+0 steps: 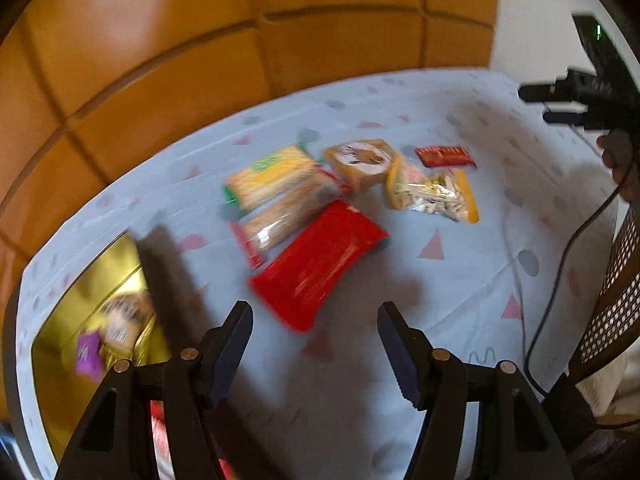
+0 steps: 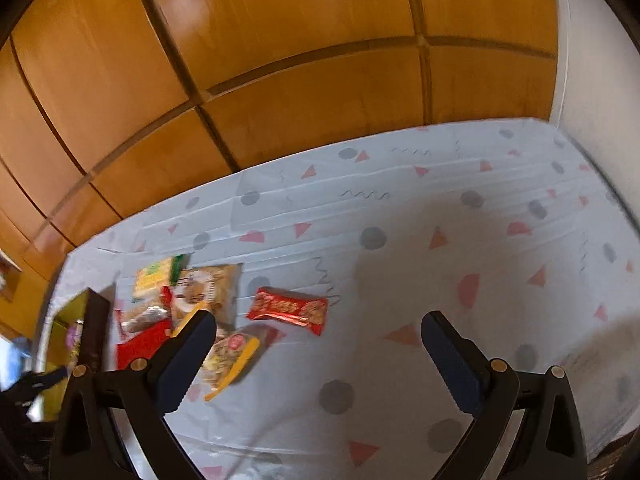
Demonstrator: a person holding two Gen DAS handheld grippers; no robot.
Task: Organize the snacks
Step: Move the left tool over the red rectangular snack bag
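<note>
Left gripper (image 1: pixel 316 322) wide open, empty, above flat red snack packet (image 1: pixel 318 264); right gripper (image 2: pixel 318 336) likewise open, empty; gold box (image 1: pixel 92 320) far left, contents blurred, perhaps snacks.

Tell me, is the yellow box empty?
No. The yellow box is open on top, and a purple packet and another blurry snack lie inside.

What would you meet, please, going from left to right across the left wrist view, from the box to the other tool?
Gold box → green-edged cracker pack → big red pack → clear yellow-edged bag → black cable → right tool.
</note>
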